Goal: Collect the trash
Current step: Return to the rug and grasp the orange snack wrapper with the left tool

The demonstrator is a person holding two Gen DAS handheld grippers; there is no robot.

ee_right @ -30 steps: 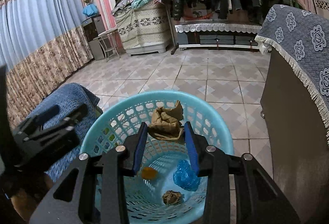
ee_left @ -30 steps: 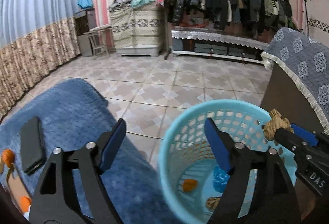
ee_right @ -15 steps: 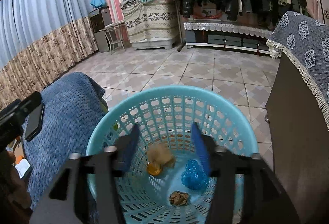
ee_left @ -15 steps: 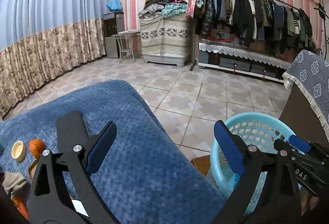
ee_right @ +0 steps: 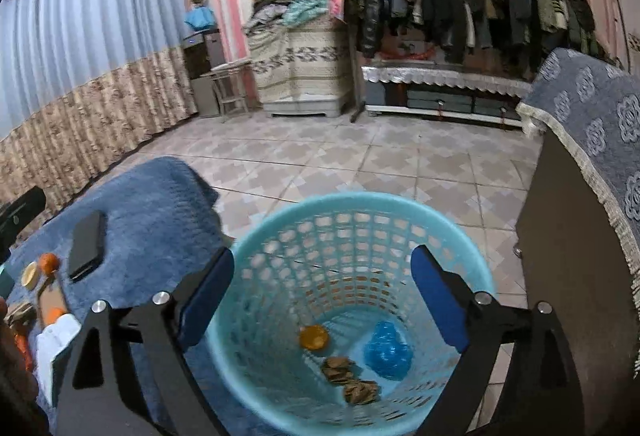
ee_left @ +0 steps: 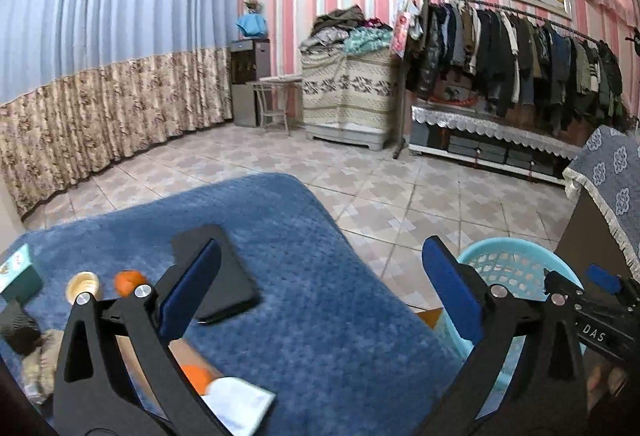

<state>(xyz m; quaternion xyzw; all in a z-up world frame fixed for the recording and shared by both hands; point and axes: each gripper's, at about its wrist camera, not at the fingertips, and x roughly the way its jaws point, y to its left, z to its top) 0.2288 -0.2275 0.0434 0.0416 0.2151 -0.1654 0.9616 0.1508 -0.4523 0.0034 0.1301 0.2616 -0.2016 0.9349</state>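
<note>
A light blue plastic basket (ee_right: 360, 208) stands on the tiled floor beside the blue-covered table (ee_left: 304, 228). Inside lie crumpled brown paper (ee_right: 352, 382), a blue plastic wad (ee_right: 386, 350) and an orange lid (ee_right: 314, 336). My right gripper (ee_right: 322, 300) is open and empty right above the basket. My left gripper (ee_left: 320, 288) is open and empty over the table. On the table lie white paper (ee_left: 238, 402), an orange piece (ee_left: 194, 376) and a crumpled beige wad (ee_left: 42, 360). The basket rim also shows in the left wrist view (ee_left: 516, 248).
On the table are a black phone (ee_left: 220, 272), an orange fruit (ee_left: 129, 281), a small round cap (ee_left: 82, 286) and a teal box (ee_left: 18, 270). A dark cabinet with a grey patterned cloth (ee_right: 580, 164) stands right of the basket. A clothes rack (ee_left: 512, 52) lines the far wall.
My right gripper opened and dropped the brown paper into the basket, where it now lies on the bottom. My left gripper swung left from the basket to above the table.
</note>
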